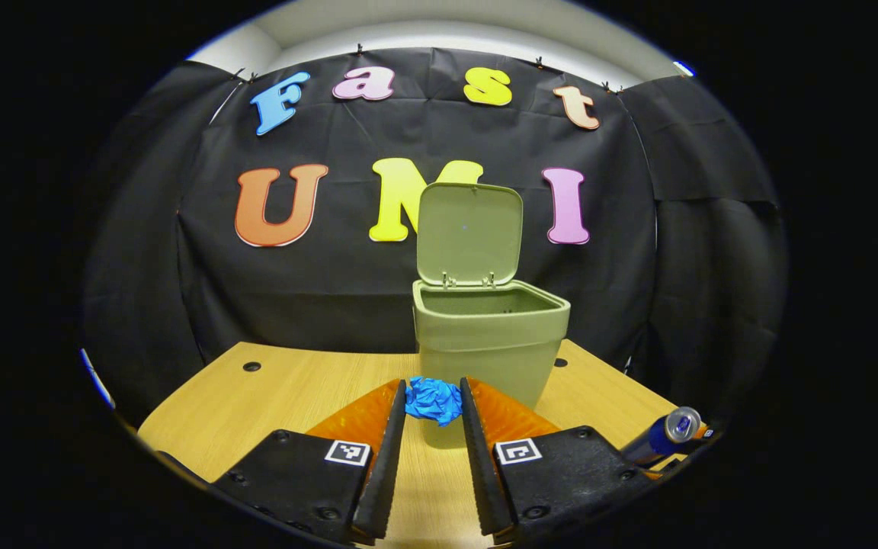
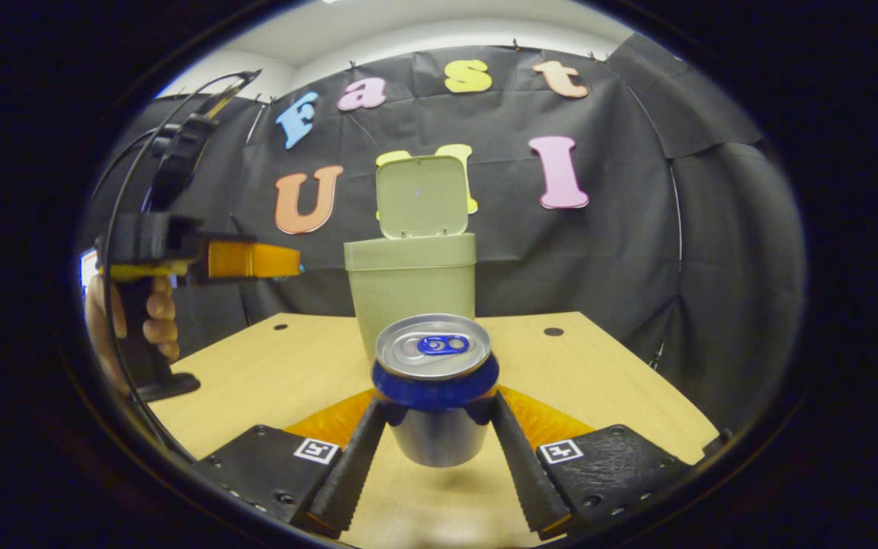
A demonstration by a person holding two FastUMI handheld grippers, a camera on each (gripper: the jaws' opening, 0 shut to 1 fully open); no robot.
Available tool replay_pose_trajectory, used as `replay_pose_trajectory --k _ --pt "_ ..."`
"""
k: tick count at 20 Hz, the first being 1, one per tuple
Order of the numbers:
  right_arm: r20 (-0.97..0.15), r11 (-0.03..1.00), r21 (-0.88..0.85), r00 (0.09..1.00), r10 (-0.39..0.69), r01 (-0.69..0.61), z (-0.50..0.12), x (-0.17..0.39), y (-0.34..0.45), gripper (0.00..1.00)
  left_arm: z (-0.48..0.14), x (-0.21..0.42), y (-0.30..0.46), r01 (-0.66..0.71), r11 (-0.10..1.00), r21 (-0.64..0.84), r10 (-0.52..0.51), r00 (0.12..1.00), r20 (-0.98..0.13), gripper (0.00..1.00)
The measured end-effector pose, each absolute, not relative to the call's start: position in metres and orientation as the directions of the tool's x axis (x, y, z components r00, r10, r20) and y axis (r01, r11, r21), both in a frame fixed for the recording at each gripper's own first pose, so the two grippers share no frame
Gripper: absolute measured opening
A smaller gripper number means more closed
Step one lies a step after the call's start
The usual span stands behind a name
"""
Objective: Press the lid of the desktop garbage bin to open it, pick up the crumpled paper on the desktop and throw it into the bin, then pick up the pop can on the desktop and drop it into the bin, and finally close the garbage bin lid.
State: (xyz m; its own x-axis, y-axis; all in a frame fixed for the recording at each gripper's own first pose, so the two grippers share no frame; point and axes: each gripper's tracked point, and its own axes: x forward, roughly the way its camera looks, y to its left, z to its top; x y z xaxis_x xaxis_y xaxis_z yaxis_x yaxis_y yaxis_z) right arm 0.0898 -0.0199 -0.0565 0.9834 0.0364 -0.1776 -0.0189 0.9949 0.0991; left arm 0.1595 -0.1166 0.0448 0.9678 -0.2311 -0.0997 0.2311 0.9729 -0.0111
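The green bin (image 1: 488, 335) stands on the wooden table with its lid (image 1: 469, 232) swung up and open. In the left gripper view, my left gripper (image 1: 433, 390) is shut on the blue crumpled paper (image 1: 434, 401), a little before the bin's front wall. The right gripper view shows that gripper (image 2: 294, 261) in a hand at rim height, left of the bin (image 2: 412, 293). My right gripper (image 2: 437, 408) is shut on the blue and silver pop can (image 2: 434, 366), which hangs slightly above the table with its shadow beneath. The can (image 1: 671, 431) also appears tilted at lower right.
The light wooden table (image 2: 294, 366) has small dark holes near its back corners (image 2: 553, 332). Black cloth walls close in behind and at the sides. The person's hand (image 2: 157, 313) grips the left tool's handle at the table's left edge.
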Motion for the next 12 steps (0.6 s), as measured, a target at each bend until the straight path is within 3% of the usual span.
replay_pose_trajectory --k 6,12 --pt "-0.278 0.989 0.140 0.957 0.081 -0.043 -0.069 0.108 -0.011 0.81 0.086 0.229 -0.155 0.305 0.951 -0.038 -0.307 0.949 -0.072 0.45" --pt "-0.300 0.992 0.129 0.953 0.043 -0.004 -0.069 0.126 -0.010 0.80 0.105 0.292 -0.186 0.355 0.935 0.000 -0.355 0.934 -0.046 0.45"
